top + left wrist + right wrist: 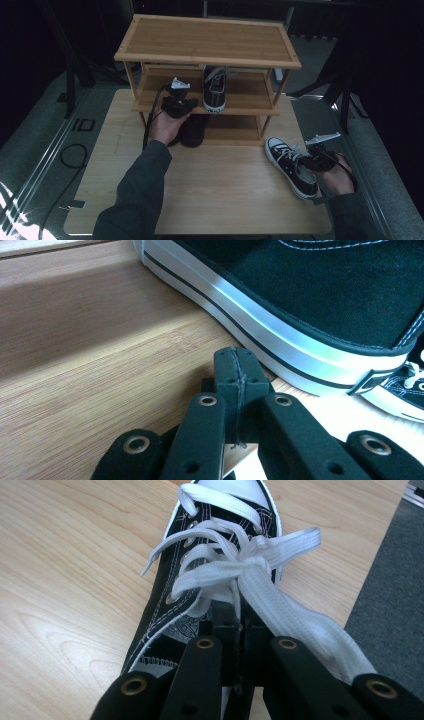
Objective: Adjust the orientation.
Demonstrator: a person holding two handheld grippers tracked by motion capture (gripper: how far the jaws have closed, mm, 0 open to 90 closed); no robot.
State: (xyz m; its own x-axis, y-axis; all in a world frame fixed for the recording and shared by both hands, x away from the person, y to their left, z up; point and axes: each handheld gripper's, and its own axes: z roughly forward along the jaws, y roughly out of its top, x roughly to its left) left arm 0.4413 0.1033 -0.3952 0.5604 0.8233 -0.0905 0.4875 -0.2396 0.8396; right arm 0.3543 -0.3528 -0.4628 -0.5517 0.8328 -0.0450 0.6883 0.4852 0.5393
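Just ahead of right claw [239, 625]: black sneaker [291, 166] on worktop [220, 195], jaws pinched on its tongue by laces [235, 565]. Light, floppy canvas; grip stiff heel collar. Left claw [235, 360] closed, empty, beside second sneaker [215, 87] on rack shelf [250, 97].

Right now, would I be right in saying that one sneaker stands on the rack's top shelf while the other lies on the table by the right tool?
Not quite: the high view shows the rack's top shelf bare. That sneaker stands on the middle shelf, beside the left tool. The rest holds: the other sneaker lies on the table by the right tool.
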